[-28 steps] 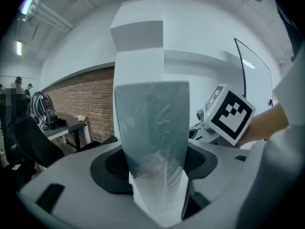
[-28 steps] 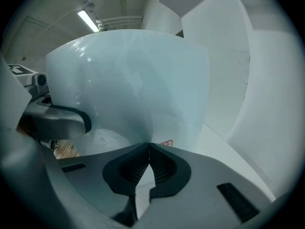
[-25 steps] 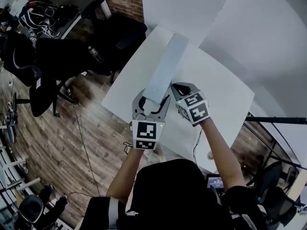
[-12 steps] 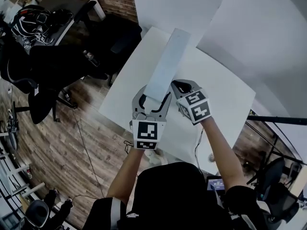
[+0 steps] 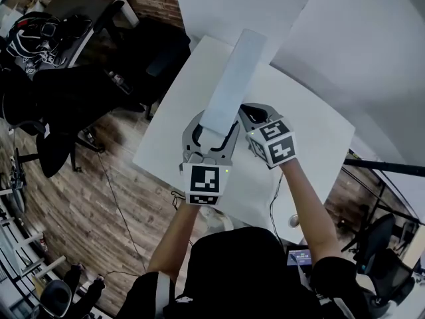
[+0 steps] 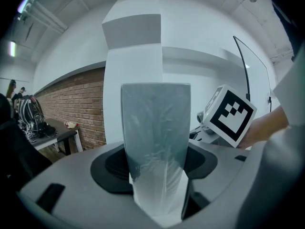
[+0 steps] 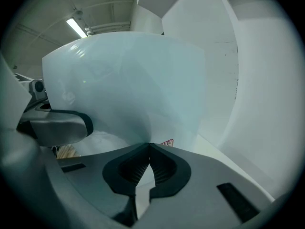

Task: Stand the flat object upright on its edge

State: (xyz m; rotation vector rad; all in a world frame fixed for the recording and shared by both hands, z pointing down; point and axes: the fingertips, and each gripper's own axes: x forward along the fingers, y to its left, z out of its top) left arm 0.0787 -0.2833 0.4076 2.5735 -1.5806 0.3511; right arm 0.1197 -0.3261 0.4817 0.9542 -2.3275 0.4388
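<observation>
The flat object (image 5: pixel 232 85) is a long pale blue-grey board, held off the white table (image 5: pixel 305 145) and pointing away from me. My left gripper (image 5: pixel 216 123) is shut on its near end, one pad on each broad face. In the left gripper view the flat object (image 6: pixel 155 142) rises between the jaws of that gripper (image 6: pixel 155 175). My right gripper (image 5: pixel 243 109) is shut and sits against the board's right side. In the right gripper view the board's face (image 7: pixel 128 89) fills the picture above the closed tips of that gripper (image 7: pixel 148 147).
White partition walls (image 5: pixel 345 38) stand behind and to the right of the table. Black office chairs (image 5: pixel 80 92) and a cluttered desk (image 5: pixel 73 12) are on the wooden floor to the left. A cable (image 5: pixel 273 198) hangs at the table's near edge.
Both grippers and the board have shifted a little farther out over the table. Neither grip has changed.
</observation>
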